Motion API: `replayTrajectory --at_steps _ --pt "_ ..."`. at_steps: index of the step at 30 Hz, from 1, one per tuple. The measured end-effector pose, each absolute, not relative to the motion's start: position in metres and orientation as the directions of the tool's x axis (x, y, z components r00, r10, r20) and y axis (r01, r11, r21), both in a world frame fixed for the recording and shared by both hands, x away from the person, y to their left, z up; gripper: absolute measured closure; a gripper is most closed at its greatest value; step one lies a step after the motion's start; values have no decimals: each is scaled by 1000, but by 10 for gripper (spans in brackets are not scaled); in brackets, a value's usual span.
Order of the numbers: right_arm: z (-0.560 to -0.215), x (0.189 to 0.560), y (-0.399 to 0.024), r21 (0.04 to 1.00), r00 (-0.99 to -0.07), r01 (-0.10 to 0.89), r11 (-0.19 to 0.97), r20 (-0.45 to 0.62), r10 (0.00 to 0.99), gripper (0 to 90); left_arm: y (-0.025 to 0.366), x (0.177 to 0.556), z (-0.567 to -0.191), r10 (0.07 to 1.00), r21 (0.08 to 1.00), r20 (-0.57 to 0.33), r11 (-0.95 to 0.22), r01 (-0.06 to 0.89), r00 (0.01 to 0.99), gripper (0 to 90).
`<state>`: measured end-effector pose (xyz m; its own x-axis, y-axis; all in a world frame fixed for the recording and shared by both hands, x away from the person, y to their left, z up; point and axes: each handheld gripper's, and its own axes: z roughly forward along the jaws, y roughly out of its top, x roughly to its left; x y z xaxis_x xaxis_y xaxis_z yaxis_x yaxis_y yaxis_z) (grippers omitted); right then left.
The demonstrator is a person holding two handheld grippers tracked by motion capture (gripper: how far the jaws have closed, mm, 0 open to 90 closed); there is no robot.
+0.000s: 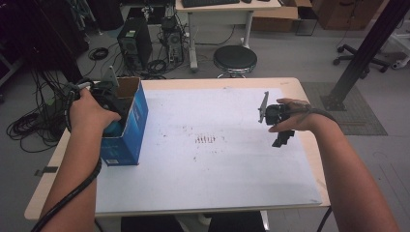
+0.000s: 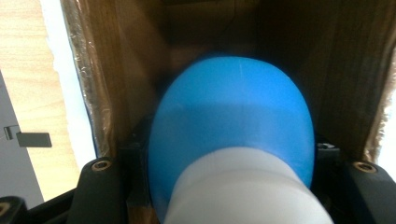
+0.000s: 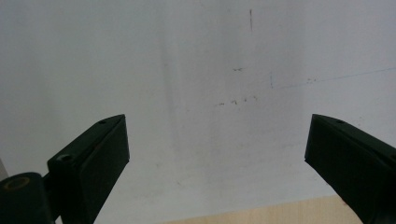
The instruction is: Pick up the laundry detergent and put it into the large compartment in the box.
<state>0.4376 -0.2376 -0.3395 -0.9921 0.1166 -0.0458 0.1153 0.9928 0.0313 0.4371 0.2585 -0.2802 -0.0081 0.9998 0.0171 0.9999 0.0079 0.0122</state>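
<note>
One smooth rounded bottle, blue plastic body with a white end (image 2: 231, 135), pinched in the left gripper (image 2: 231, 186), inside the single open blue cardboard box (image 1: 126, 130) at the table's left edge. Right gripper (image 3: 217, 154): jaws spread wide, nothing between them, above the white table sheet (image 3: 196, 70).

Beyond the pale wooden table (image 1: 300, 92) with its white sheet (image 1: 227, 164), a grey floor (image 1: 290, 58) holds a black stool (image 1: 235, 59), computer towers (image 1: 135, 43) (amid tangled cables) and a desk (image 1: 227, 12).
</note>
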Motion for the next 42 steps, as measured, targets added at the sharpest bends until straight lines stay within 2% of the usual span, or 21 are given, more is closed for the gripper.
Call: replayTrajectory --at_steps 28,42 --pt "-341 436 -240 39 -992 115 993 -48 117 62 257 437 -285 1000 32 21 -2 999 2 369" --pt "-342 436 -239 36 -992 118 992 -46 119 61 258 435 -281 1000 71 10 -13 997 13 287"
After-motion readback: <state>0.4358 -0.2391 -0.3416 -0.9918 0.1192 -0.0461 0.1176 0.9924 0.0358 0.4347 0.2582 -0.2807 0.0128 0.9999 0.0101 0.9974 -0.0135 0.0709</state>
